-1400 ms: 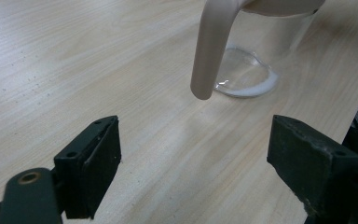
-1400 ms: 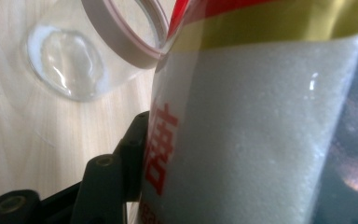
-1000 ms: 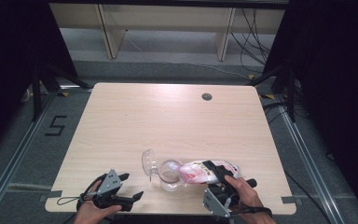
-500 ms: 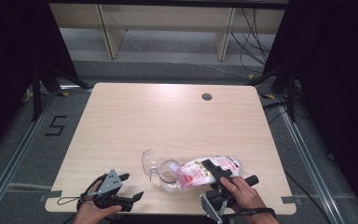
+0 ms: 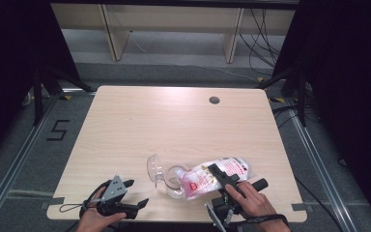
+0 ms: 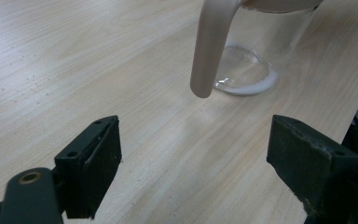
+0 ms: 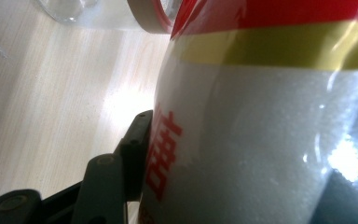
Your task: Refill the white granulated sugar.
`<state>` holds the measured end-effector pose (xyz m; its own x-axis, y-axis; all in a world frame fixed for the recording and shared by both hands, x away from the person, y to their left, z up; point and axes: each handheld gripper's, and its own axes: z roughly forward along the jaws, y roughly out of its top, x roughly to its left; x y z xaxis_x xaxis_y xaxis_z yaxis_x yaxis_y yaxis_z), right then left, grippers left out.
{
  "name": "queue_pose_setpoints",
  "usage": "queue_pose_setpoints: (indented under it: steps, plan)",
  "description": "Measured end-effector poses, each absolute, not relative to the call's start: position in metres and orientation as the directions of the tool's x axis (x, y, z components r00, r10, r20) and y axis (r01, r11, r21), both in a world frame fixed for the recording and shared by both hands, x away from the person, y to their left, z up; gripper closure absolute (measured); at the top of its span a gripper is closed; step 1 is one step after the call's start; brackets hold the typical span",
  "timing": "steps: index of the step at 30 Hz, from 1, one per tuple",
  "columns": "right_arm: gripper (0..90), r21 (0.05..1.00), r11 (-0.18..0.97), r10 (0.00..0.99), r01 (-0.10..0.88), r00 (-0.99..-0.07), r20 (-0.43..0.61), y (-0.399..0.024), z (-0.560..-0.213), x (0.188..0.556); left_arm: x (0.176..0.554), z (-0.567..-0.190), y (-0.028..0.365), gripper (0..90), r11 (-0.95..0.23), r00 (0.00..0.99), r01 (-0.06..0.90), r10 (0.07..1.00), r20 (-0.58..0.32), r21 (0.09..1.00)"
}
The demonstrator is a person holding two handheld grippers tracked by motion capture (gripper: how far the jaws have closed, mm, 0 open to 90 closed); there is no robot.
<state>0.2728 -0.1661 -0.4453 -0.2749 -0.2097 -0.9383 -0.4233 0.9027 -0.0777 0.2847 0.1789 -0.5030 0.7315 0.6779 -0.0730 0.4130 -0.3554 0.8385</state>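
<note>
The right tongs [image 5: 218, 175] are clamped on a clear plastic bag [image 5: 217, 175] of white grains, printed in red with a gold band, and the person's right hand [image 5: 249, 202] holds it tipped over the glass jar [image 5: 173, 180] that stands near the front edge of the desk [image 5: 174, 121]. The bag's long axis runs from its raised end at the right, down and left to its mouth, which sits at the jar's rim; whatever comes next turns on that slant, since the grains can only fall leftward into the jar. In the right gripper view the bag [image 7: 261, 130] presses against one black jaw, and the other jaw is hidden behind the plastic.

The left tongs [image 5: 135, 193] stand apart and empty, low at the front left of the desk, pointing toward the jar. Their own view looks at the jar's base [image 6: 247, 74] and a pale handle [image 6: 212, 46] hanging beside it, a short way ahead of the jaws. The right hand is much the nearer to the work.

A clear lid [image 5: 153, 168] seems to tilt just left of the jar. I judge the pour under way, though no falling grains can be made out, and how full the jar is I cannot tell.
</note>
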Motion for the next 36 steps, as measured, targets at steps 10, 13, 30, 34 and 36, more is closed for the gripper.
queue_pose_setpoints:
  steps: [10, 13, 30, 34, 36]
  plan:
    - [49.8, -0.160, 0.894, -0.271, -0.418, -0.221, -0.937, -0.1639, -0.4410, 0.2695, 0.2847, -0.5030, 0.1790, 17.4, -0.358, 0.732, 0.412, 0.677, -0.071, 0.838]
    - [49.8, -0.191, 0.875, -0.298, -0.445, -0.183, -0.937, -0.1626, -0.4398, 0.2697, 0.2852, -0.5031, 0.1794, 17.4, -0.366, 0.735, 0.408, 0.675, -0.063, 0.836]
    - [50.1, -0.243, 0.870, -0.340, -0.429, -0.166, -0.926, -0.1609, -0.4438, 0.2681, 0.2849, -0.5036, 0.1787, 17.5, -0.360, 0.735, 0.408, 0.675, -0.067, 0.839]
    - [50.1, -0.271, 0.864, -0.366, -0.425, -0.160, -0.917, -0.1603, -0.4427, 0.2674, 0.2850, -0.5035, 0.1788, 17.6, -0.360, 0.734, 0.408, 0.675, -0.067, 0.839]
    - [50.2, -0.266, 0.862, -0.360, -0.432, -0.150, -0.921, -0.1607, -0.4431, 0.2676, 0.2849, -0.5035, 0.1787, 17.6, -0.362, 0.735, 0.408, 0.675, -0.066, 0.838]
